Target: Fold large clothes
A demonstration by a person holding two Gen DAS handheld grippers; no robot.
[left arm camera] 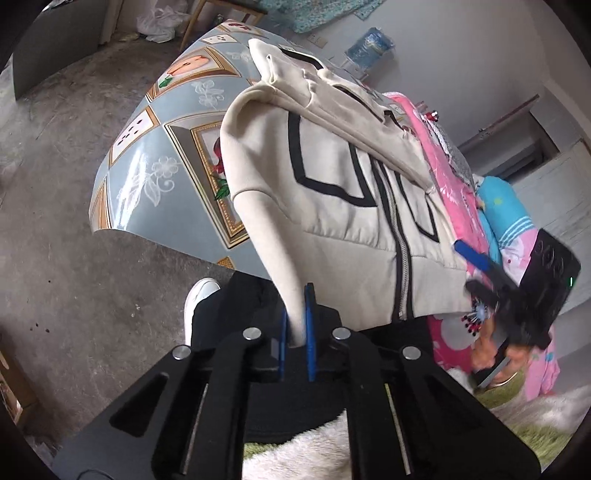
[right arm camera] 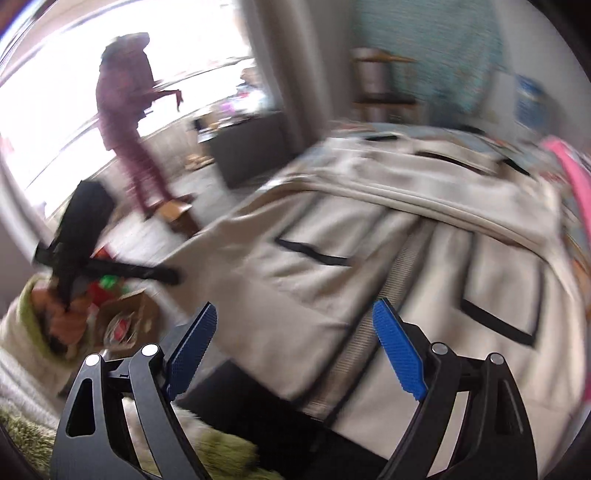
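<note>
The left gripper (left arm camera: 296, 325) pinches the end of a sleeve of the cream zip-up jacket with black stripe trim (left arm camera: 340, 184), which lies across the blue flower-patterned tablecloth (left arm camera: 147, 162). The right gripper (right arm camera: 291, 347), jaws spread and empty, hovers over the jacket's hem.

Grey concrete floor (left arm camera: 55, 229), pale walls (left arm camera: 461, 55), bright window (right arm camera: 55, 110), wooden stool (left arm camera: 221, 14).
</note>
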